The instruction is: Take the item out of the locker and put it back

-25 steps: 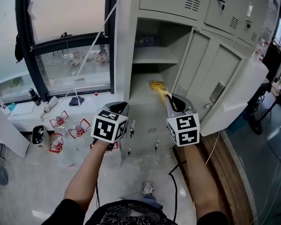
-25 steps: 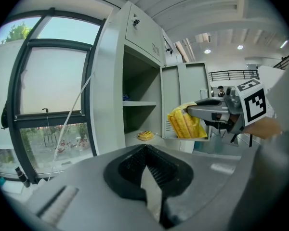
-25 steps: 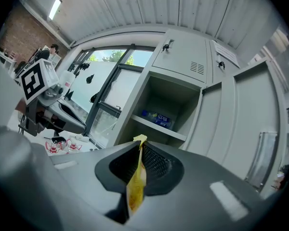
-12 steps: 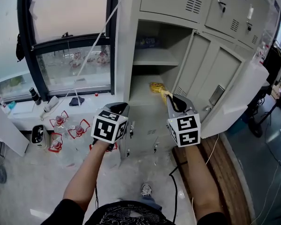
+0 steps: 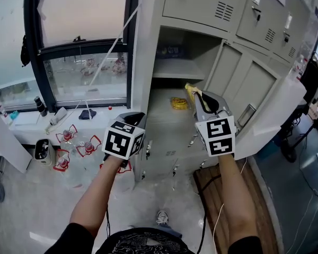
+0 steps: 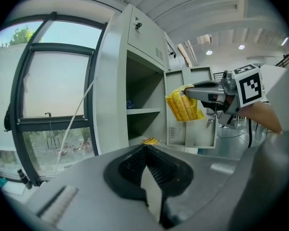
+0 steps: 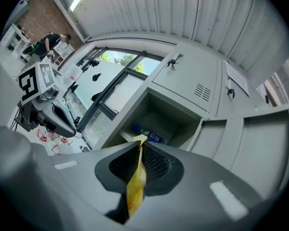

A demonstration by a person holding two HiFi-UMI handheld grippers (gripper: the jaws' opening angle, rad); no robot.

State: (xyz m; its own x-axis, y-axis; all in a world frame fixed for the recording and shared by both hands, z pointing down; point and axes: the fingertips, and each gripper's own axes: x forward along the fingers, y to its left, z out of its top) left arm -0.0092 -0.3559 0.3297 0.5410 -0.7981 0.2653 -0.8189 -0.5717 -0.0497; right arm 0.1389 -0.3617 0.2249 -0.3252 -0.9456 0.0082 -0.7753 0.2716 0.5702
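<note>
While both bare forearms reach up from the bottom edge of the head view, the left forearm (image 5: 95, 200) slants up and to the right. It ends left of centre at the left gripper (image 5: 133, 116). That gripper points toward the locker (image 5: 201, 4) and a little downward, stopping short of the locker's front. In the left gripper view its ribbed pads are pressed together with nothing between them.

Right of it the locker's compartment stands open, with its door (image 5: 273, 107) swung out to the right side of the frame. A shelf (image 5: 175, 70) divides the compartment. A blue item (image 5: 169, 51) sits at the back above the shelf, and a second yellow packet (image 5: 179, 103) lies flat on the compartment floor below it.

Further right, the right forearm (image 5: 236, 200) runs almost straight up the frame. The right gripper (image 5: 197, 95) is held about level and aimed into the opening, higher in the picture than the left one. Its jaws are clamped on a yellow packet (image 6: 184, 105), pinched by its upper edge.

Seen from the left gripper view, the packet hangs below the jaw tips with its broad face turned toward that camera. Its long axis runs roughly up and down, with the lower end tilted a little toward the right of the frame. The right gripper view shows the same packet edge-on, as a thin yellow strip along the seam of the closed pads. The packet hangs in the air in front of the opening, above the level of the packet on the floor and apart from it.
</note>
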